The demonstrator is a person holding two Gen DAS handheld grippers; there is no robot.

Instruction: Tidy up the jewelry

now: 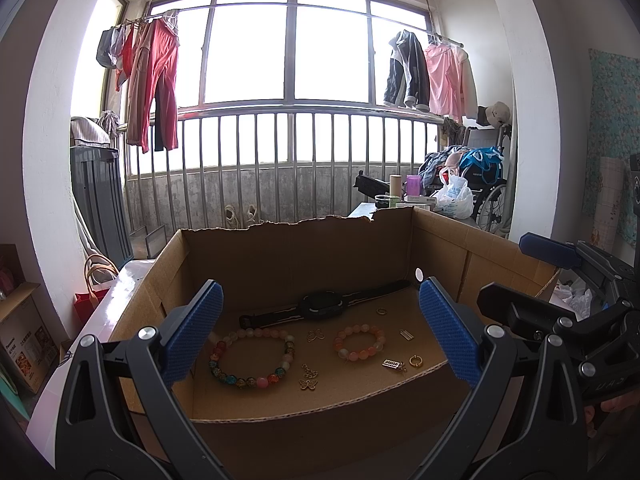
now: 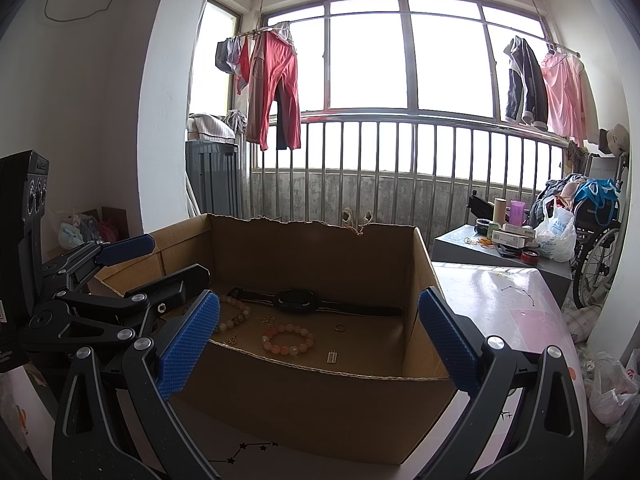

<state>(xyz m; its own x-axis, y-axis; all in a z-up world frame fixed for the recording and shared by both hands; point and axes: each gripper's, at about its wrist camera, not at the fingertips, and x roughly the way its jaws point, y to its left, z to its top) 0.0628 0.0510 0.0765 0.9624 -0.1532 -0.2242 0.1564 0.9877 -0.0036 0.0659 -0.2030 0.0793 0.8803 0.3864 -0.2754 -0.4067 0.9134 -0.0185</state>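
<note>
Nothing sorted yet: beaded bracelets (image 1: 251, 358), watch (image 1: 322, 306), rings (image 1: 416, 360) and charms (image 1: 308, 385) loose on cardboard box (image 1: 320, 414) floor. Left gripper (image 1: 320, 332) and right gripper (image 2: 318, 338) fingers wide, empty, before the box.

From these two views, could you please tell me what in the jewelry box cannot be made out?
- Multicolour bracelet: right wrist view, mostly hidden by the right claw finger.
- Gold ring and butterfly charm: hidden in the right wrist view by the cardboard box front wall.
- Small charms: left wrist view, too small to read.
</note>
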